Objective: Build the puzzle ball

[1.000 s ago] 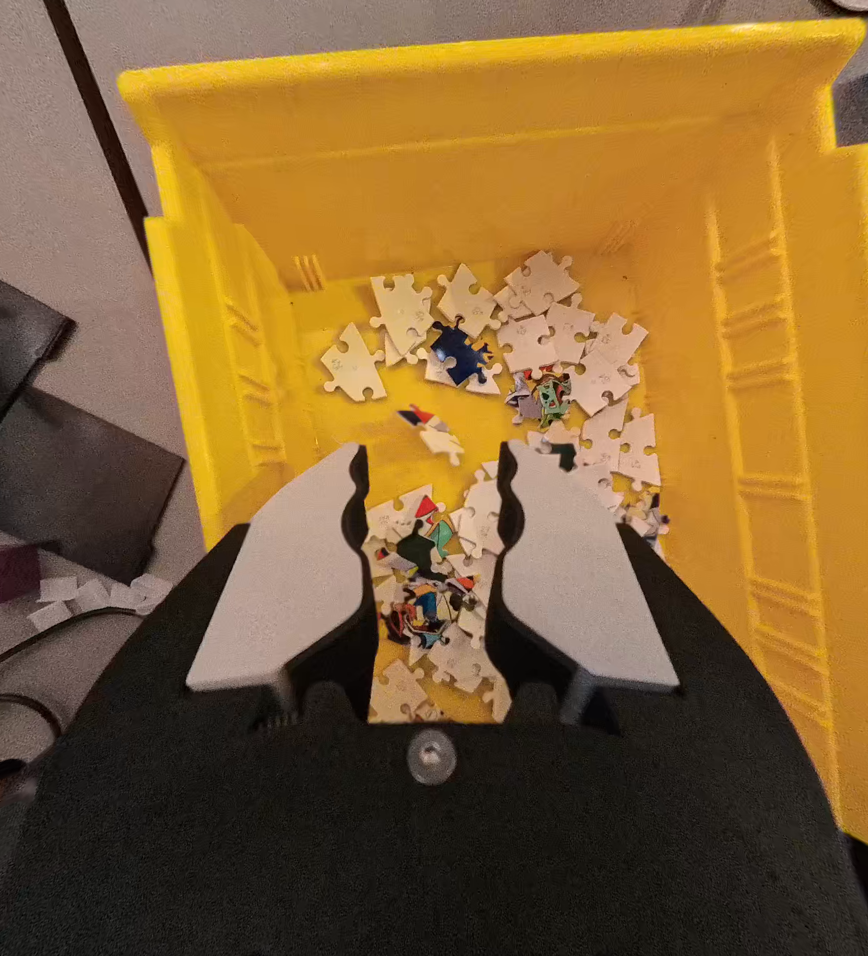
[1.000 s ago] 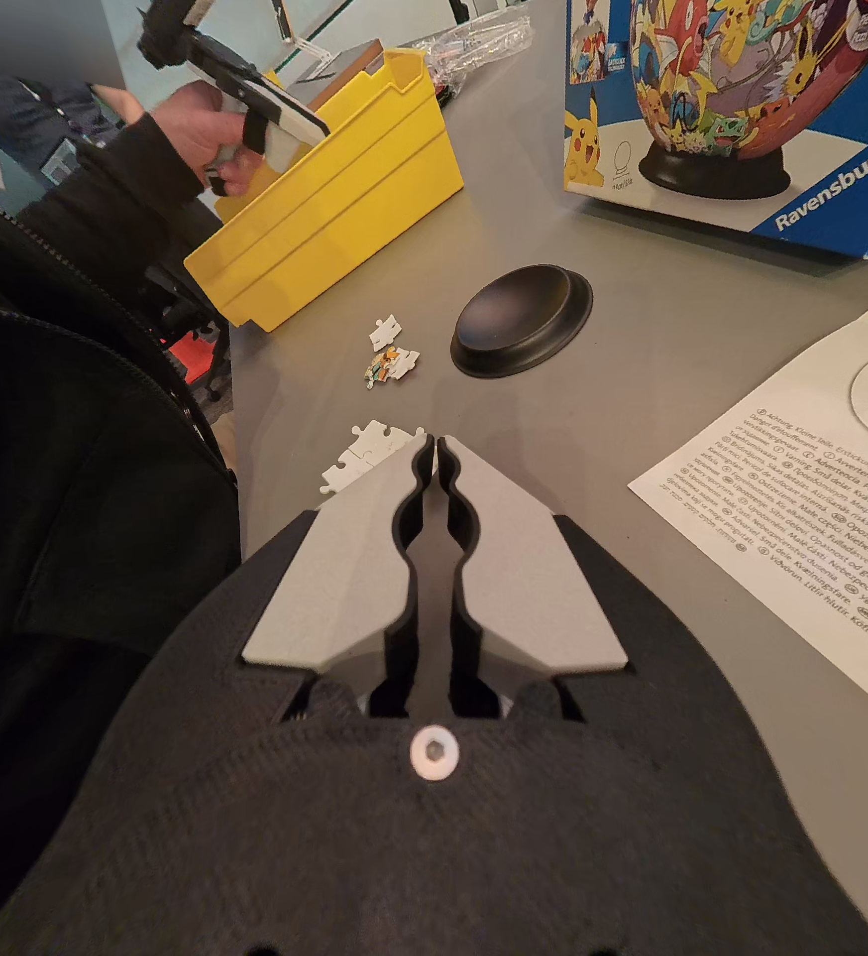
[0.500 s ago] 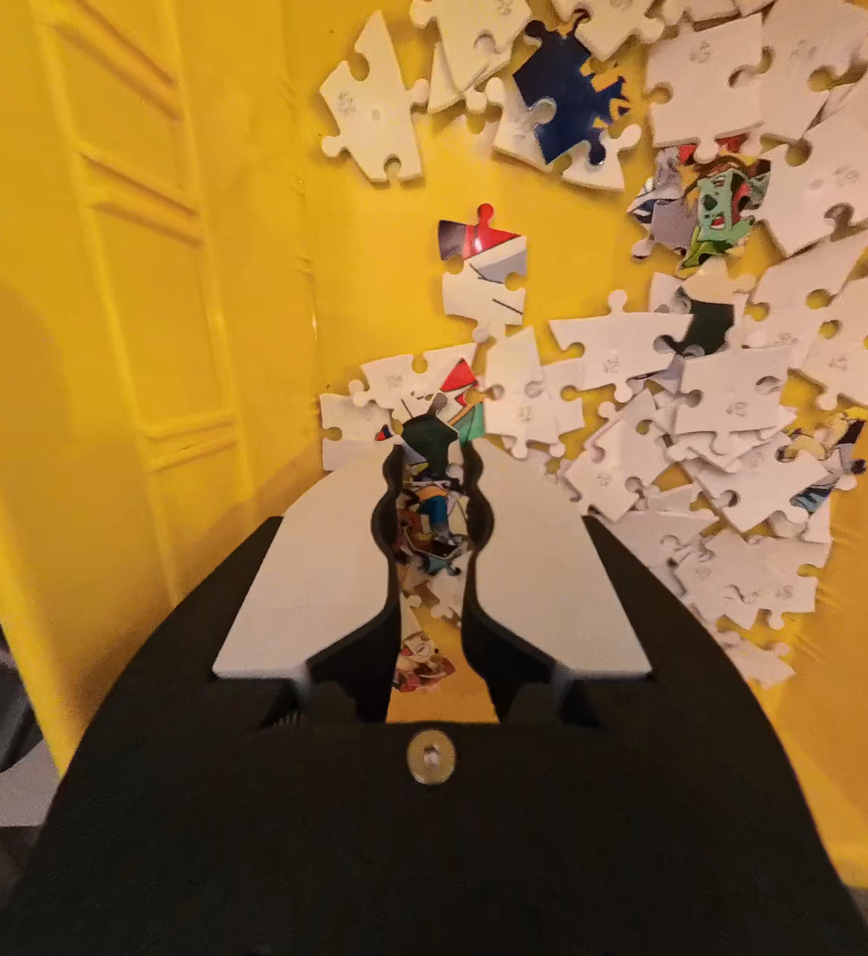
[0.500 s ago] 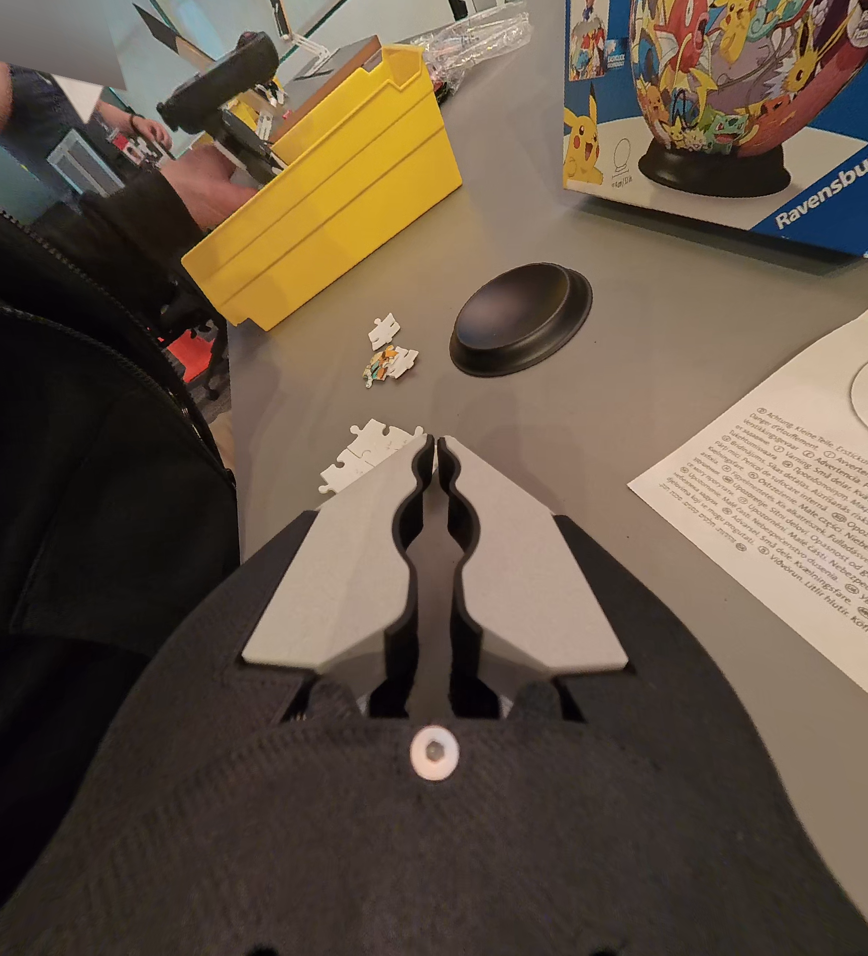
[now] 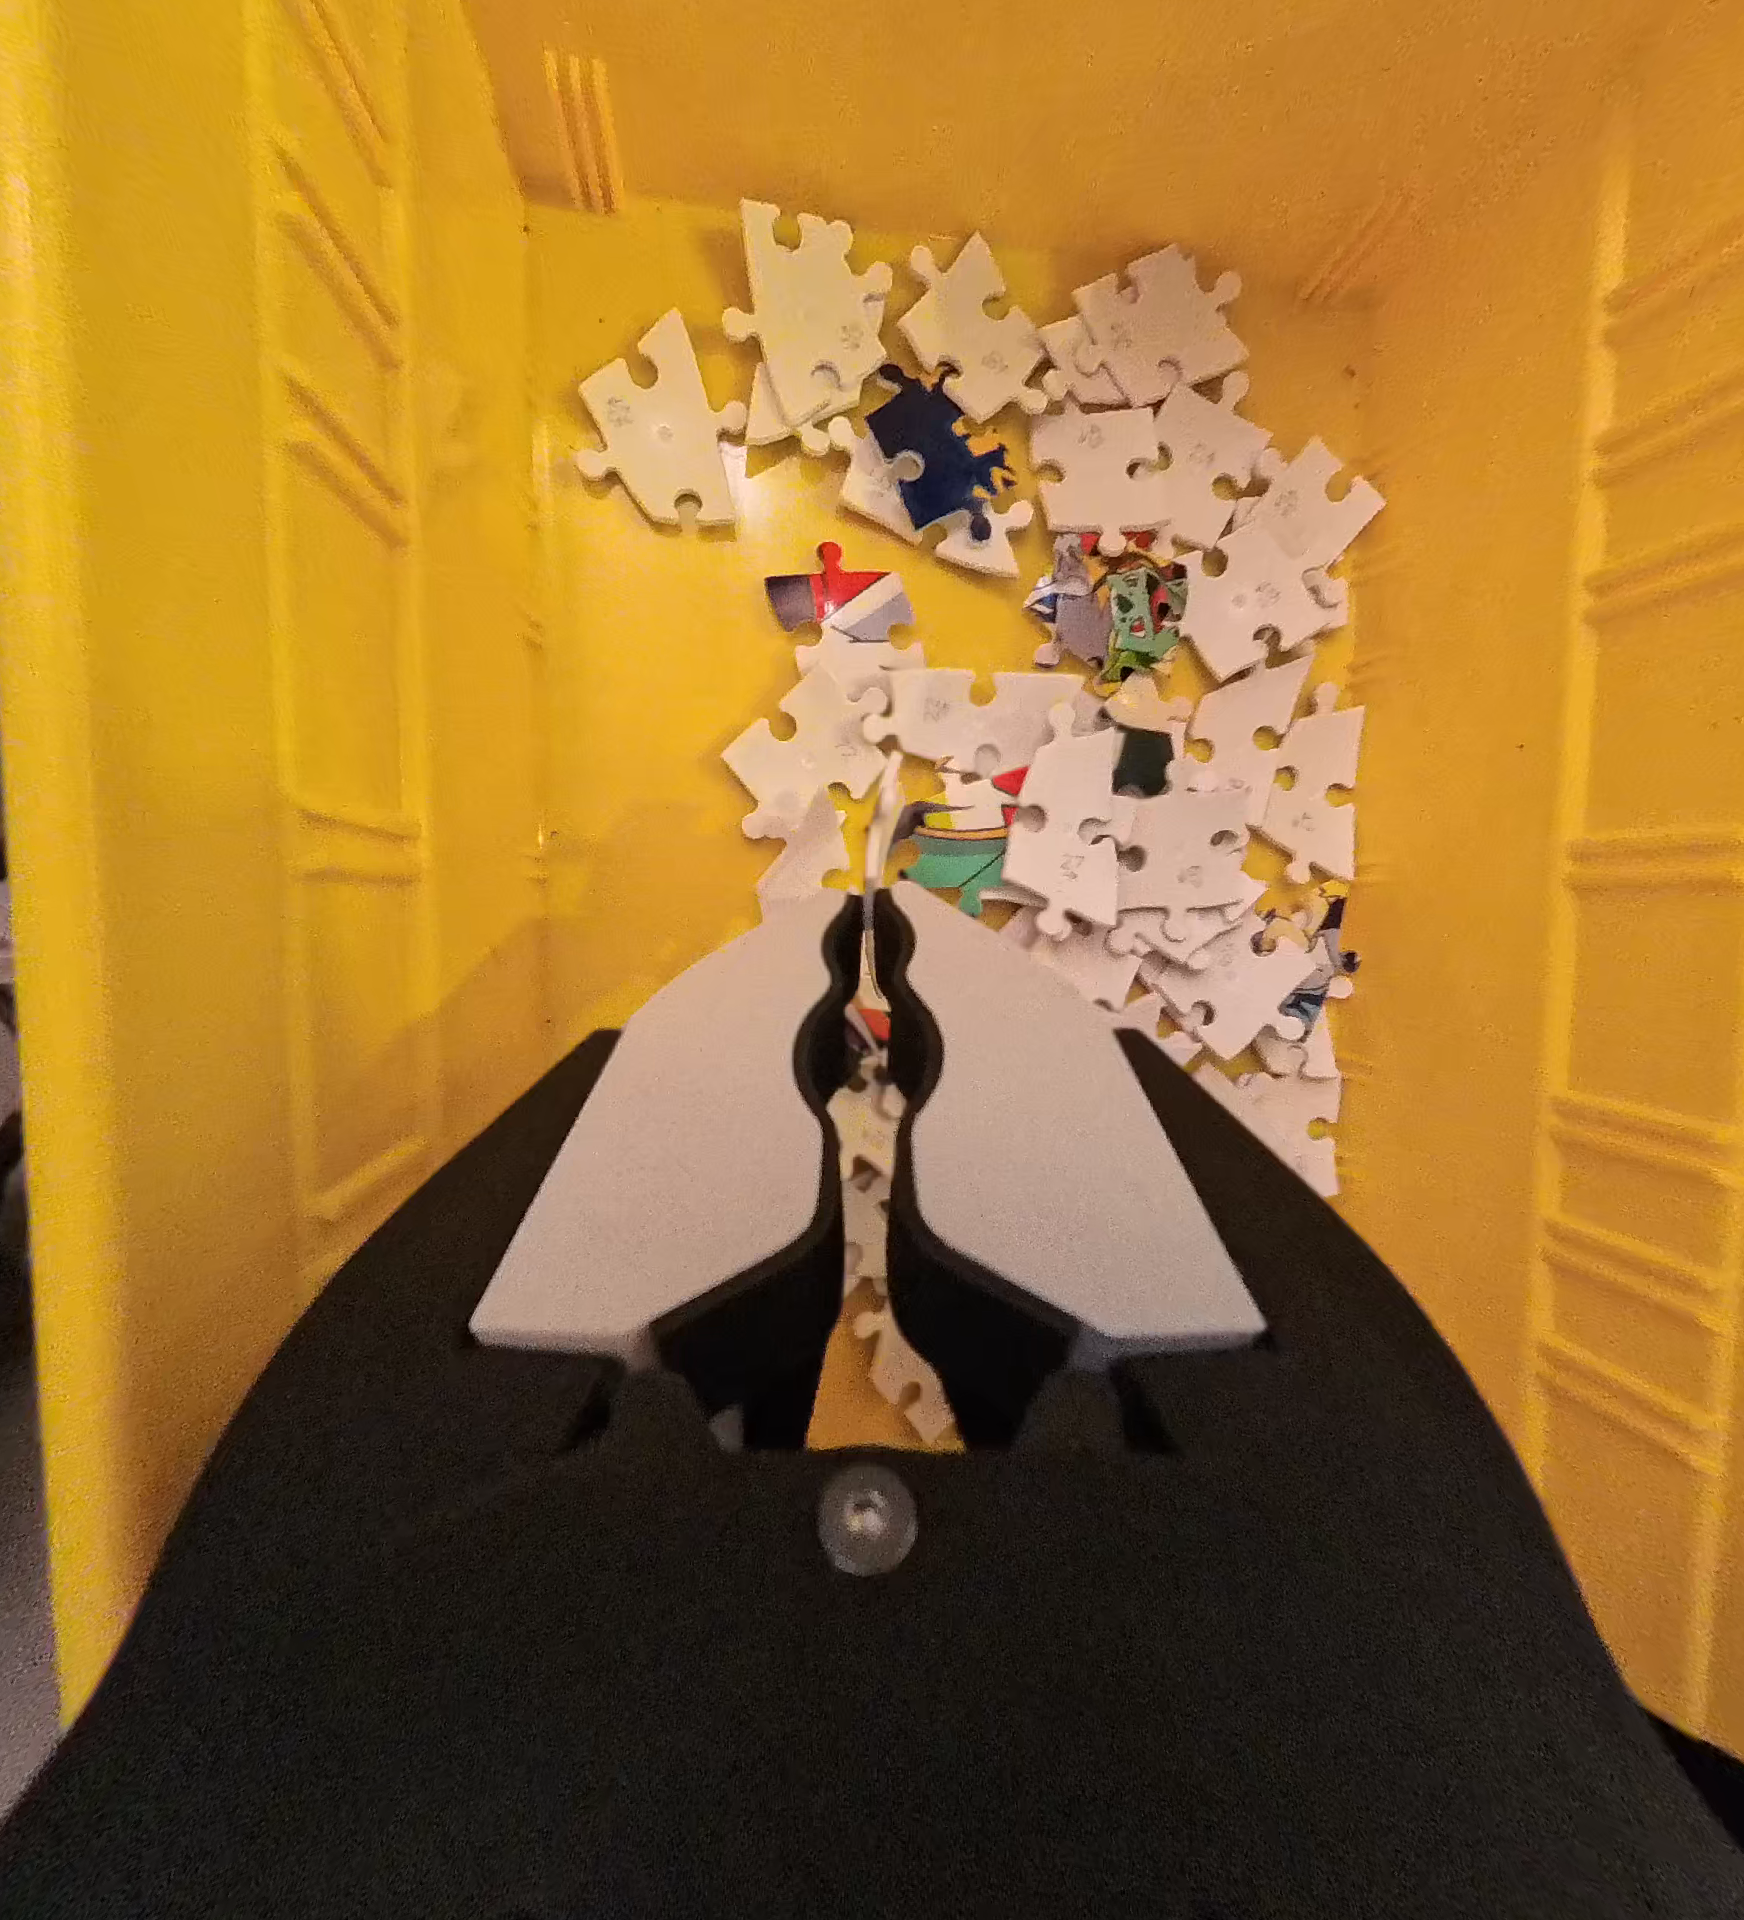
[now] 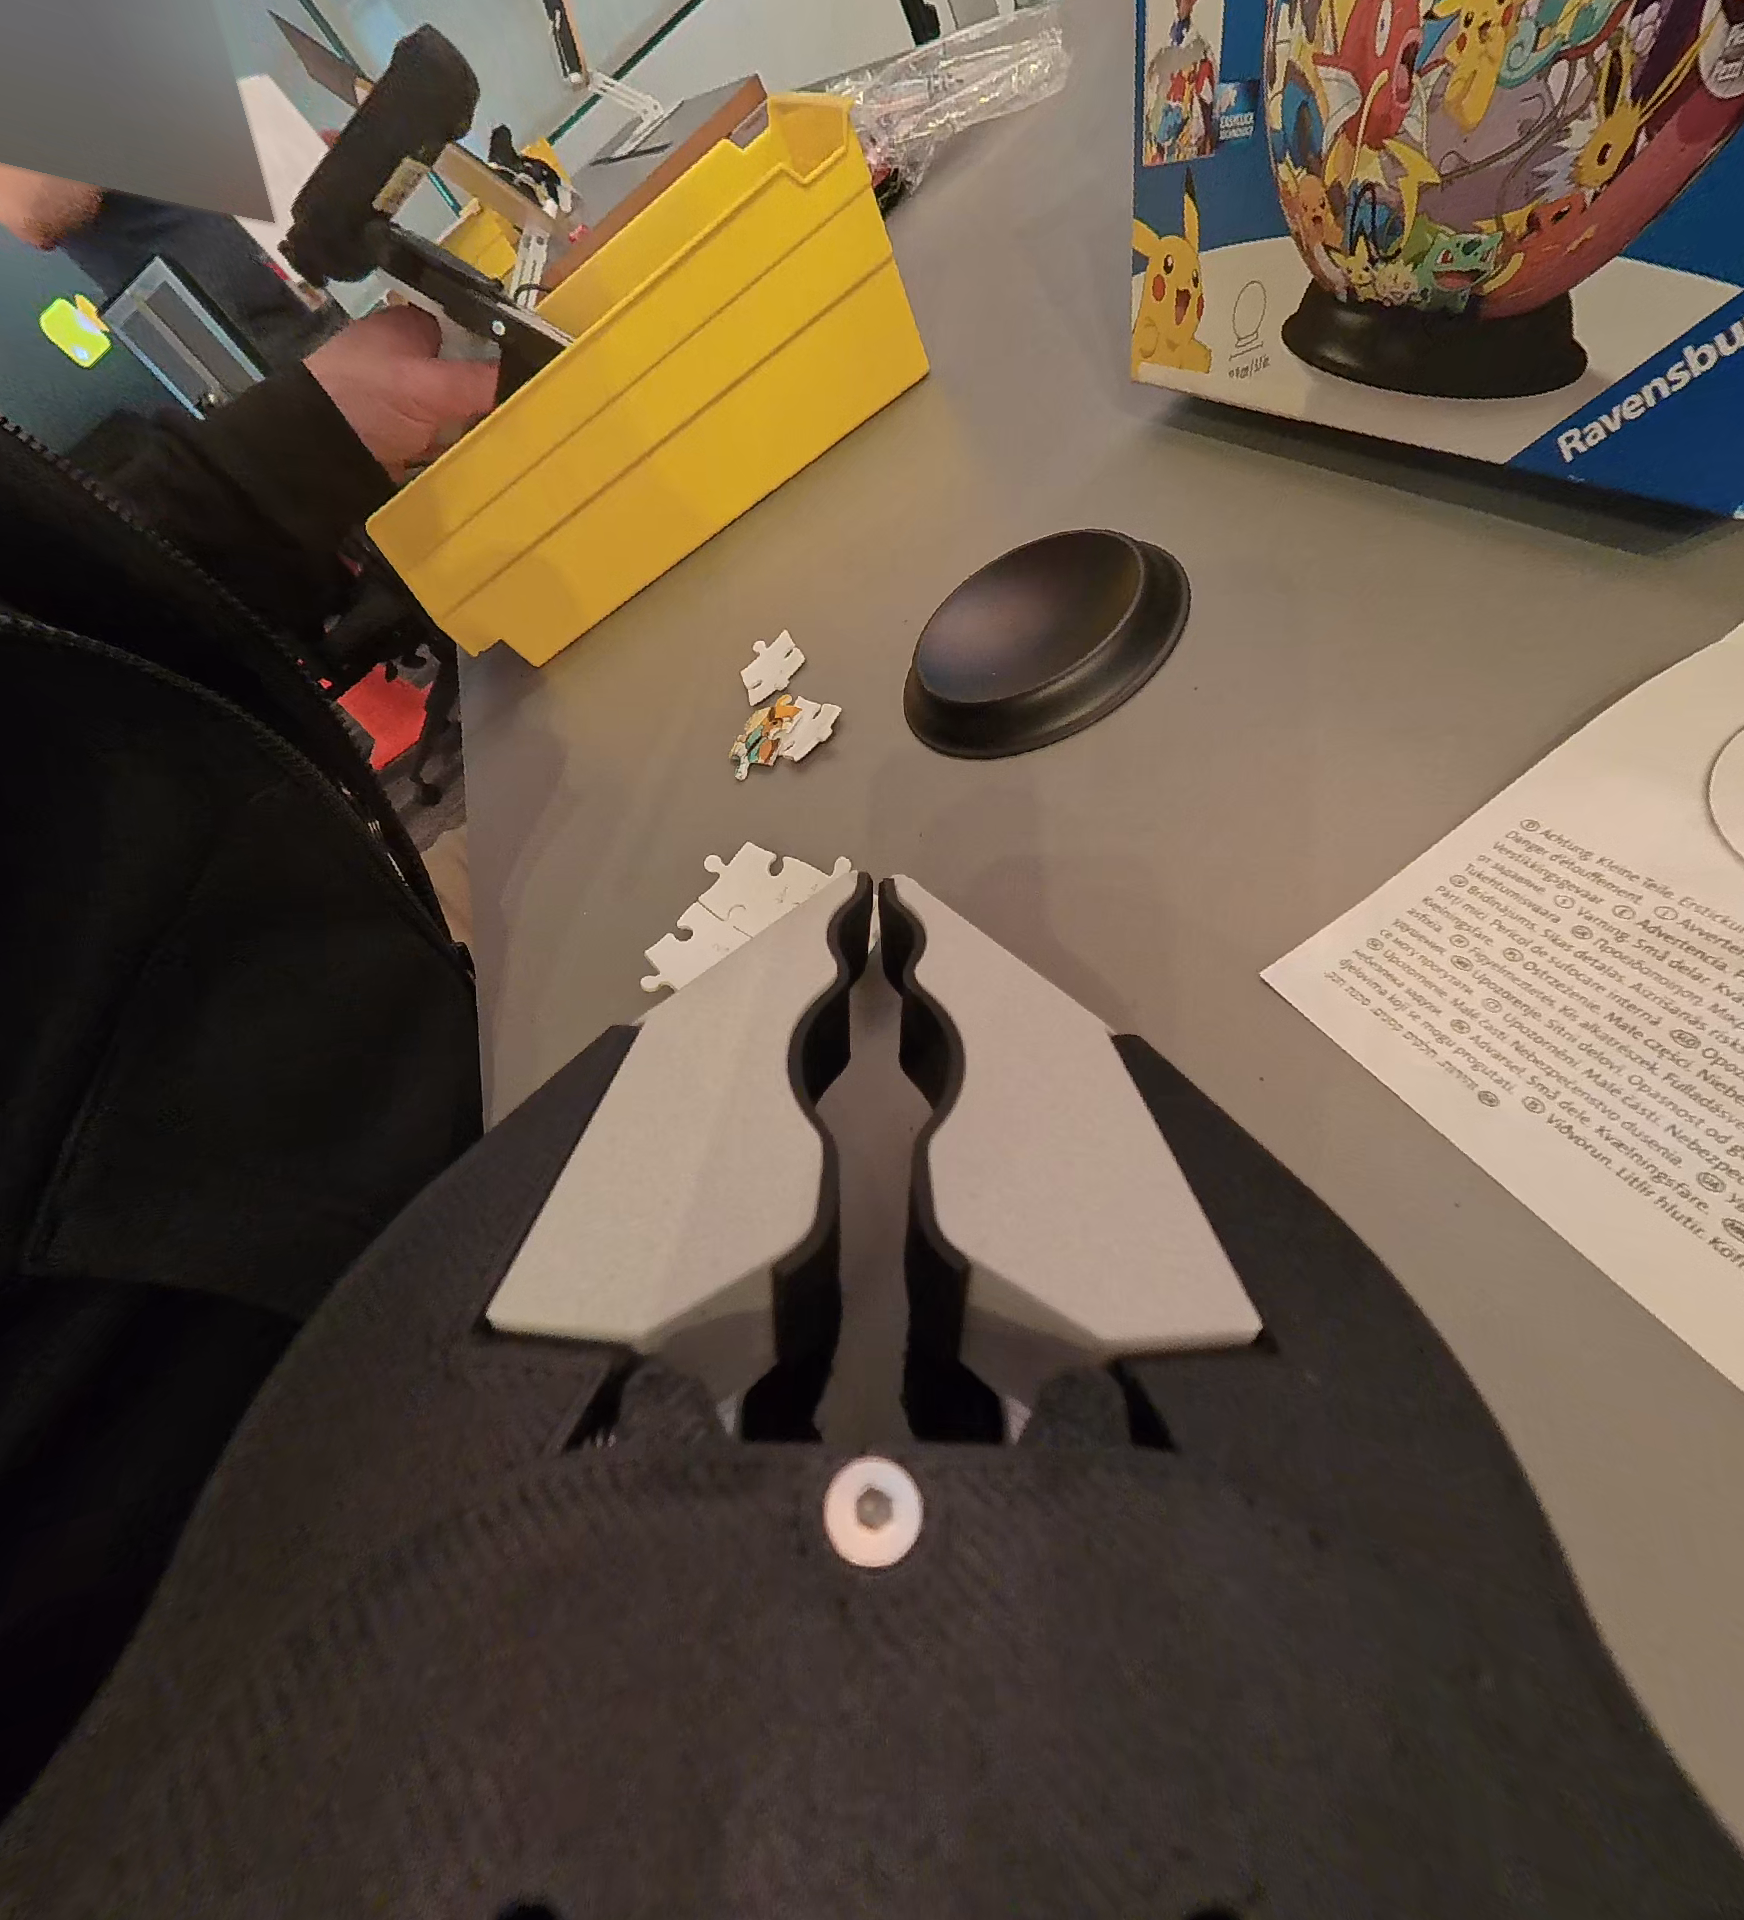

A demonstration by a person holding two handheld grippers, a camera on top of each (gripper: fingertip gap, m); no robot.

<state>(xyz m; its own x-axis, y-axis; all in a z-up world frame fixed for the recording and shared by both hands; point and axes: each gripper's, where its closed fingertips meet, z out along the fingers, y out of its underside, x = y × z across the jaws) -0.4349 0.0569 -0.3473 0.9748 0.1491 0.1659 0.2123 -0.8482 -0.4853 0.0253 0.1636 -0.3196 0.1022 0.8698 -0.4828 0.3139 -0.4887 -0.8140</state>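
My left gripper is inside the yellow bin, above a heap of loose puzzle pieces, most of them white side up. It is shut on one puzzle piece, which stands edge-on and sticks out past the fingertips. My right gripper is shut and empty, low over the grey table. Its tips are beside a few joined white pieces. The black ball stand sits beyond it, with a few small pieces to its left.
The yellow bin stands at the table's far left, with a hand holding the other gripper in it. The blue puzzle box is at the far right. A printed instruction sheet lies on the right. Across from one pair of fingers to the other is roughly 50 cm.
My left gripper went down into the bin, closed on a piece in the heap, and has now drawn back with it. The right gripper has not moved.
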